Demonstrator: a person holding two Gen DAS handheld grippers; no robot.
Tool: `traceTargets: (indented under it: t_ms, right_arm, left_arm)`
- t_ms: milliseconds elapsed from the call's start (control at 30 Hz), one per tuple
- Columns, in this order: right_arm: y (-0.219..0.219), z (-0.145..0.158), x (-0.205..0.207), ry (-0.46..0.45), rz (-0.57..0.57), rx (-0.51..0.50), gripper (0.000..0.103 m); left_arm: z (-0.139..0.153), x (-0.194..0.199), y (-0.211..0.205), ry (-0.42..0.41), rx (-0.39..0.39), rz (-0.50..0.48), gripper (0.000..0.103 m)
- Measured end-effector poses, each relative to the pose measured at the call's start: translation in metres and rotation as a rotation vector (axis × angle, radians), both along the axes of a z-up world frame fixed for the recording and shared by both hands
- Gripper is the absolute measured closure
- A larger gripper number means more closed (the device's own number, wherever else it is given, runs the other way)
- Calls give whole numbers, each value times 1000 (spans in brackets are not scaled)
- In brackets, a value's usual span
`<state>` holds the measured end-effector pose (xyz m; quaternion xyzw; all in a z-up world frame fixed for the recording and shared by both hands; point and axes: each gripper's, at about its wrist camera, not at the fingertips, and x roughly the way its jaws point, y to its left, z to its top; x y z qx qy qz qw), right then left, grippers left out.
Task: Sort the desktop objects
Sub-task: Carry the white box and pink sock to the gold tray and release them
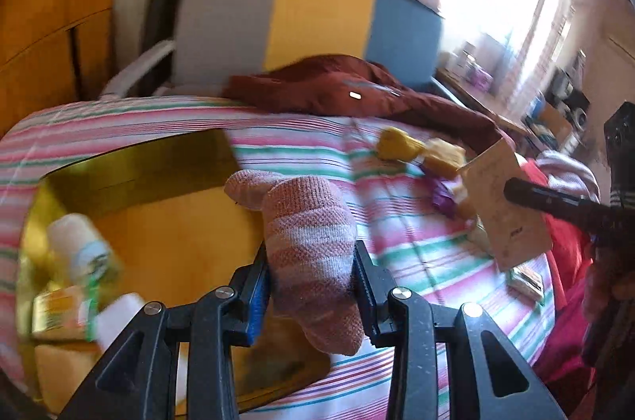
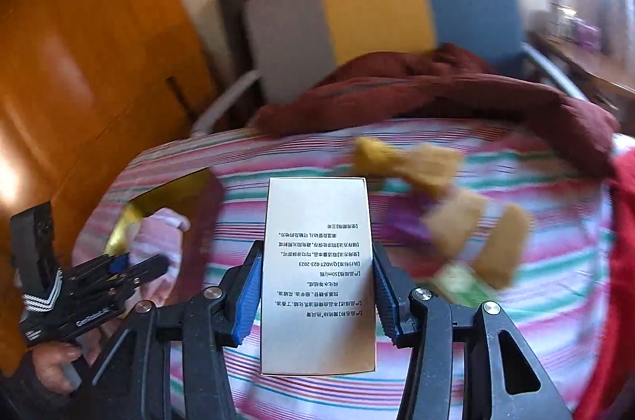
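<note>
while both views are blurring with motion, the striped bedcover (image 1: 397, 233) is filling most of the ground, and a dark red garment (image 1: 357, 91) is lying bunched along its far edge, in front of a grey, yellow and blue headboard (image 1: 309, 19). a yellow tray (image 1: 166, 221) with gold walls is sitting on the cover at the left, holding a white bottle (image 1: 79, 245) and small packets at its near left corner.

the left gripper (image 1: 313, 281) is clenching a pink striped sock (image 1: 309, 233) between its blue-padded jaws; the sock is hanging above the tray's right edge, toe end drooping below the jaws. the right gripper (image 2: 317, 285) is grasping a pale printed box (image 2: 317, 273) by its long sides, upright (the print is reading upside down in the right wrist view), above the cover and to the right of the tray.

yellow and tan cloth pieces (image 1: 420, 150) and a purple item (image 1: 446, 198) are lying loose on the cover beyond the box. a hand (image 2: 55, 364) is gripping the left gripper's handle.
</note>
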<state>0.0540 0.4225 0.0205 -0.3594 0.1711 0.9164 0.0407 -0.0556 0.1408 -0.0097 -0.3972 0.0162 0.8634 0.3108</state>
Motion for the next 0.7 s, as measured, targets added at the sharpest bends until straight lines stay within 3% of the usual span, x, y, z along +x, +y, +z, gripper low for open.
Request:
traceTargets:
  t_ms: [367, 700]
  right_arm:
    - [-130, -8, -78, 0, 260, -53, 53]
    - [-200, -29, -119, -56, 365, -69, 53]
  left_arm:
    - [-5, -25, -111, 2, 23, 244, 66]
    - [-13, -34, -165, 9, 8, 361, 66]
